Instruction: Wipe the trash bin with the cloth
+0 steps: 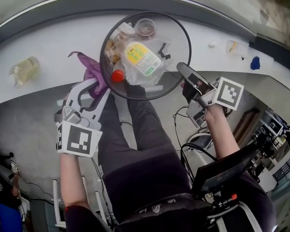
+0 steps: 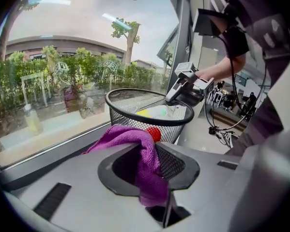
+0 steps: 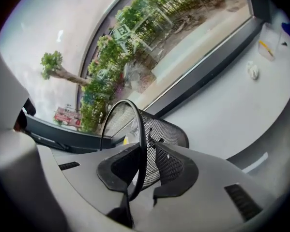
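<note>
Trash bin — one; purple cloth — one.

The place looks like an office or lab workroom. A long white counter curves under a big window that faces hedges and a tree outside. A wire mesh bin, the usual office kind, stands on the counter. To the right, cables trail over the floor beside dark gear, too small to name.
</note>
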`<state>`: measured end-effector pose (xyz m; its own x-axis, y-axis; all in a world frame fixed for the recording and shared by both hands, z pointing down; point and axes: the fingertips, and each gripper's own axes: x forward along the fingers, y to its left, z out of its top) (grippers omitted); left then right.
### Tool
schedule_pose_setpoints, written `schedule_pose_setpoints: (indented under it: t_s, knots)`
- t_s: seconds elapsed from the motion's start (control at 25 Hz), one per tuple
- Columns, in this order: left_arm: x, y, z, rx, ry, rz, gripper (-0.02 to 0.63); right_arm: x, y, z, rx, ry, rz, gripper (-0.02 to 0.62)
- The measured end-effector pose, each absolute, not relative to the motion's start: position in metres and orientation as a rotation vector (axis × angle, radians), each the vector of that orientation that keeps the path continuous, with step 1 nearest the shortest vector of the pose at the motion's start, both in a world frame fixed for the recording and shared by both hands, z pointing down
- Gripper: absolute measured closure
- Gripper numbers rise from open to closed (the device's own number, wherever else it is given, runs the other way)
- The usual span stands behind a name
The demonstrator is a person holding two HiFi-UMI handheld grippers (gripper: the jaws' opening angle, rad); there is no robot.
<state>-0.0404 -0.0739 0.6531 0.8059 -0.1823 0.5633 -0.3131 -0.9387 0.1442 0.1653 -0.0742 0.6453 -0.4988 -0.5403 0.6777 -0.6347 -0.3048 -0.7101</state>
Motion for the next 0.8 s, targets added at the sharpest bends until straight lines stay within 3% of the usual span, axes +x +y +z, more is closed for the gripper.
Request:
schedule_pose_setpoints:
  t_s: [0.12,0.2,0.44,0.6,0.8]
  knots:
    - [-0.045,-0.083,0.652,2.735,-0.431,0.846,0.517,0.155,-0.085,0.641,1.527,-1.878,1.856,0.507]
    - [-0.047,-0.085,0.652,2.671,-0.462,0.851,0.517,0.165,-0.082,0.634,1.553,-1.863,1.740,0.455]
    - [-0.059,-0.113,0.647,2.680,-0.512,0.948,0.517,0.179,-0.121,0.609,1.463,-1.986,1.332,0.449]
    - [-0.057,-0.137,0.647,2.725,-0.551,0.984,0.517,0.175,-0.162,0.615,1.333,-2.070,1.226,0.450]
    - [-0.056,-0.140,0.649,2.737,-0.562,0.999,0.517,0.167,-0.162,0.630,1.260,-2.056,1.243,0.553]
